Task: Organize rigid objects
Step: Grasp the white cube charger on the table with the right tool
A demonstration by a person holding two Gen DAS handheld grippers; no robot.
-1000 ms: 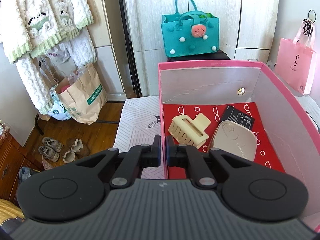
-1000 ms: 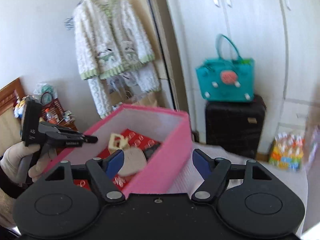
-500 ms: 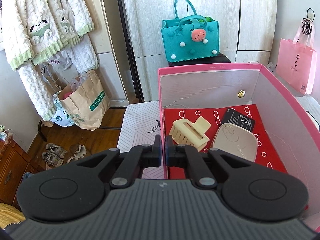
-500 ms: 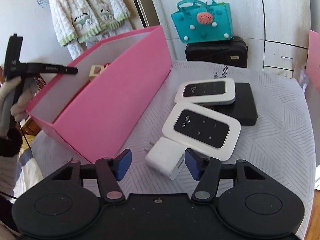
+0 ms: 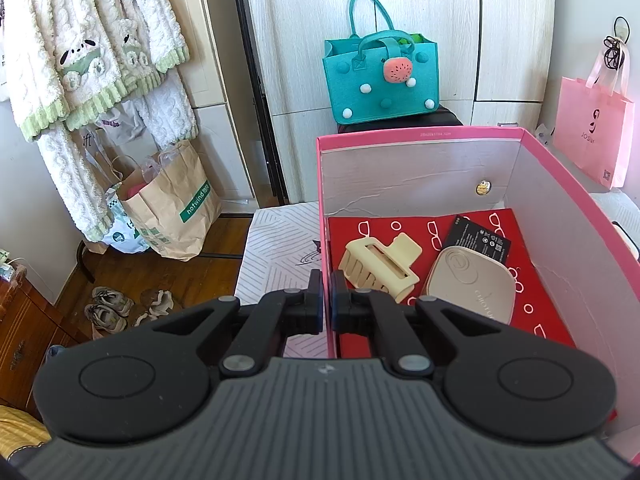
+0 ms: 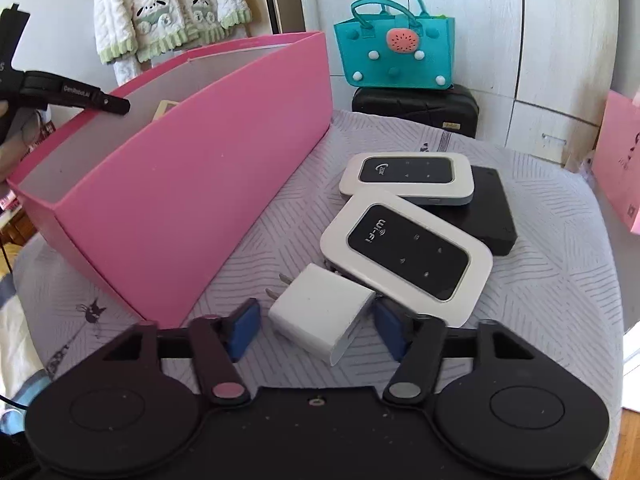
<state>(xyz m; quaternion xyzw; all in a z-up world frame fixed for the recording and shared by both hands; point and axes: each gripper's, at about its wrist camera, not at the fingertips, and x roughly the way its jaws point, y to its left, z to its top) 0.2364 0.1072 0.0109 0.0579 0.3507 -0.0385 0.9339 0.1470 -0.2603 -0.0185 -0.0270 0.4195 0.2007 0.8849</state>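
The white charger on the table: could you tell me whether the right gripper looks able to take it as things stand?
Probably yes: the white charger lies between the right gripper's closing jaws, nothing blocking.

Both wrist views look steeply down, close, sharing the pink box (image 5: 440,136).

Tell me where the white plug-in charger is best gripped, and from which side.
Grip the white charger across its two flat side faces, coming from its near end, opposite the prongs. It lies flat, and the right hand-held gripper already straddles it, jaws closing, pads not yet touching.
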